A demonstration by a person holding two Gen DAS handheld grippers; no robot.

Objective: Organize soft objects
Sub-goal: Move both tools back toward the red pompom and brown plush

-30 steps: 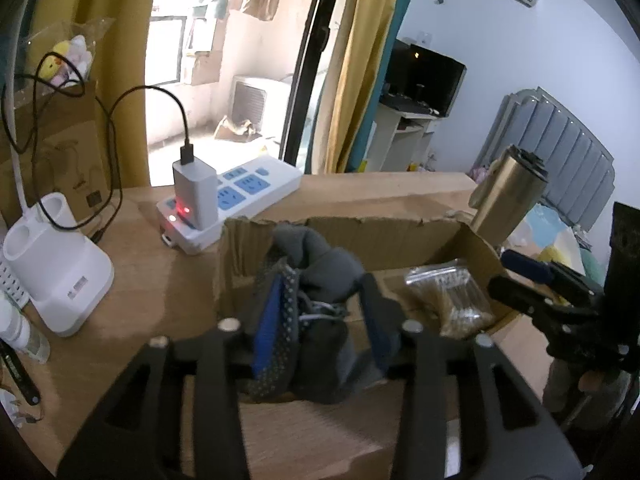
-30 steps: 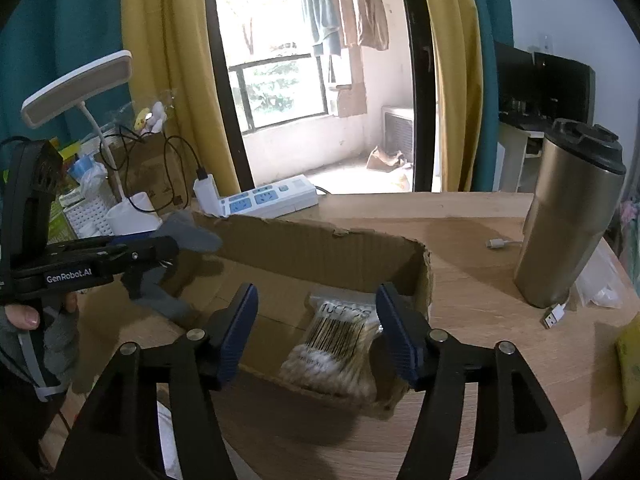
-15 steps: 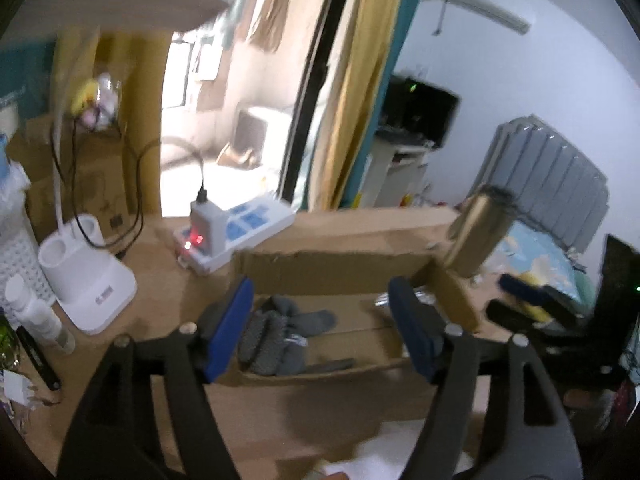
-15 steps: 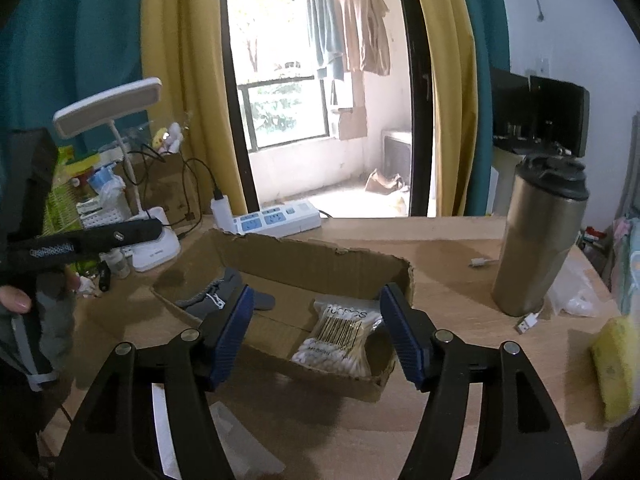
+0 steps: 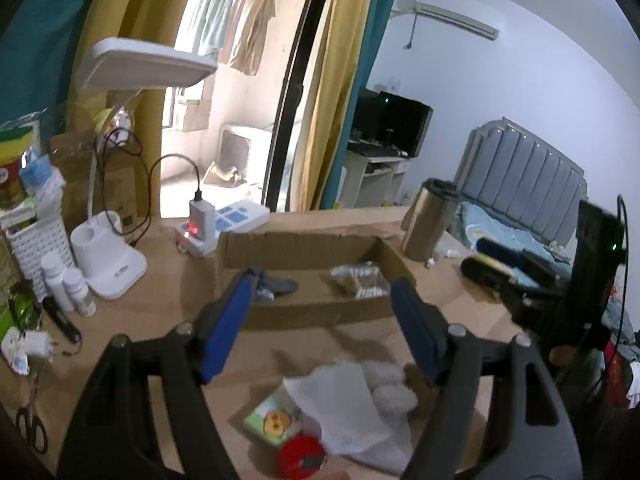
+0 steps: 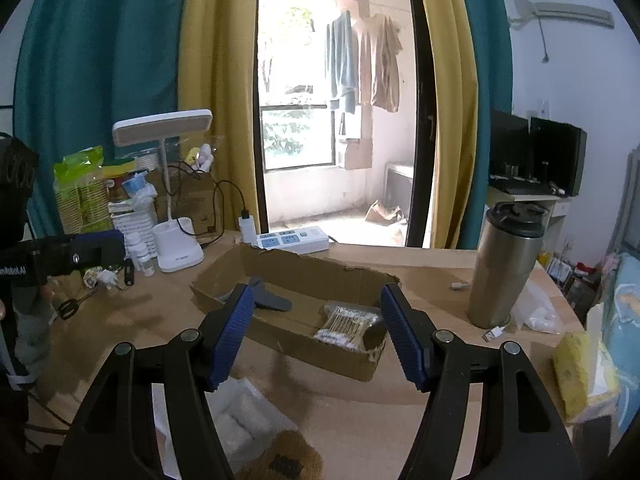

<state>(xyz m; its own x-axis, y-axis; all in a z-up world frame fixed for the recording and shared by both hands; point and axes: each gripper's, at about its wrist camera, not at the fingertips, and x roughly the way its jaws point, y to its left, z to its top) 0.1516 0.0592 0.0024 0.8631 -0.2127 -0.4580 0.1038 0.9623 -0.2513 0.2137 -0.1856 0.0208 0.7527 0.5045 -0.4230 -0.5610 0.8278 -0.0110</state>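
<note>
An open cardboard box lies on the wooden desk. A grey sock rests in its left end and a bag of cotton swabs in its right end. My left gripper hovers short of the box, open, with nothing between its blue pads. In the right wrist view the same box, sock and swabs lie ahead of my right gripper, also open and empty. A white bag of cotton balls sits on the desk below the left gripper.
A steel tumbler stands right of the box, with a yellow sponge nearer the right edge. Behind the box are a power strip and a white lamp base. Scissors and small bottles crowd the left.
The left gripper opened and let the grey sock drop into the box, then pulled back and up. The right gripper also drew back and rose, still open.
</note>
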